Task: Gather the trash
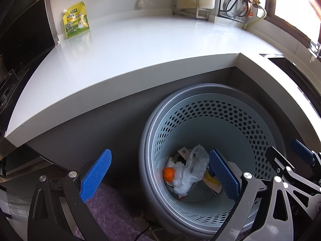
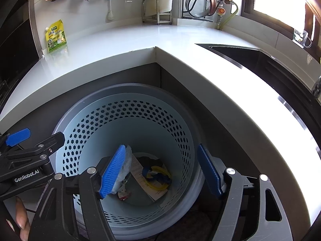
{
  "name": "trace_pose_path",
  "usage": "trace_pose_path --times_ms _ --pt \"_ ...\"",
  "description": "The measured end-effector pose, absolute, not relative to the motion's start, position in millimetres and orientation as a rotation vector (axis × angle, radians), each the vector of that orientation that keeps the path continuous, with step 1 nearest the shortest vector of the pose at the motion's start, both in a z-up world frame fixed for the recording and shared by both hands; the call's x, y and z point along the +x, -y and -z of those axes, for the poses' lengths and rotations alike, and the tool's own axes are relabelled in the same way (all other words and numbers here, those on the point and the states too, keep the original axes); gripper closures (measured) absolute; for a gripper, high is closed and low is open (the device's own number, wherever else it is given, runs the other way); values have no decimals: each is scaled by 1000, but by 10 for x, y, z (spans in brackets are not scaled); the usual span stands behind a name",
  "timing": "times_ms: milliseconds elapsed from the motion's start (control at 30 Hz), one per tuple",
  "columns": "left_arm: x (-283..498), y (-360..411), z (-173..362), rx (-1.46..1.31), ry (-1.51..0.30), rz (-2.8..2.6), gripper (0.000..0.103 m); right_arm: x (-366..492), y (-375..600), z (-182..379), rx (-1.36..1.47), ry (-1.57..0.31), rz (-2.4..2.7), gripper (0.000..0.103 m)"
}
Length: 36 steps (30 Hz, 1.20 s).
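At far left, a yellow-green pouch (image 1: pixel 76 20) leans against the wall at the back of a white L-shaped bench (image 1: pixel 140 48), well apart from everything else on it. Below the bench edge, the left hand-held gripper (image 1: pixel 158 178) hangs with its blue-padded fingers (image 1: pixel 96 175) spread wide and holding nothing; its left pad sits over a purple rug (image 1: pixel 108 210) on the floor, while its right pad is above the mouth of a perforated pale-blue trash bin (image 1: pixel 226 120) tucked into the inner corner of the bench.

Inside the bin, at the bottom, lies the collected trash: an orange piece (image 1: pixel 169 173), a crumpled clear plastic bag (image 1: pixel 192 168), a printed paper sheet (image 2: pixel 148 178) and a yellow-and-blue wrapper (image 2: pixel 158 175).

Further right, the right hand-held gripper (image 2: pixel 162 172) is also held over the bin opening, jaws wide apart and empty, its pads touching neither the bin wall nor the trash below. In the right wrist view the left tool's black body with a "GenRobot.AI" label shows at the left edge, just beside the bin rim, with a fingertip of the person's hand (image 2: pixel 21 219) below it.

At the back right of the bench stand a metal rack (image 2: pixel 157 10) and a kettle (image 2: pixel 202 4), and a dark sink (image 2: pixel 250 60) is set into the right arm of the bench under a bright window.
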State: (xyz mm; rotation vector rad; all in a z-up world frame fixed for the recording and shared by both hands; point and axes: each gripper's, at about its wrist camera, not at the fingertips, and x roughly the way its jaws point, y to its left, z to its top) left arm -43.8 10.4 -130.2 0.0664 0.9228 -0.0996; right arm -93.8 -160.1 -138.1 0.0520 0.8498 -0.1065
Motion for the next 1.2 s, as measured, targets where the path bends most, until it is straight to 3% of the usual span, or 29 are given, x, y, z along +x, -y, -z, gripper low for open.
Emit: trace_pose_path --times_ms 1200 --pt "-669 -194 767 38 -788 79 6 -1174 1559 1027 50 -741 106 30"
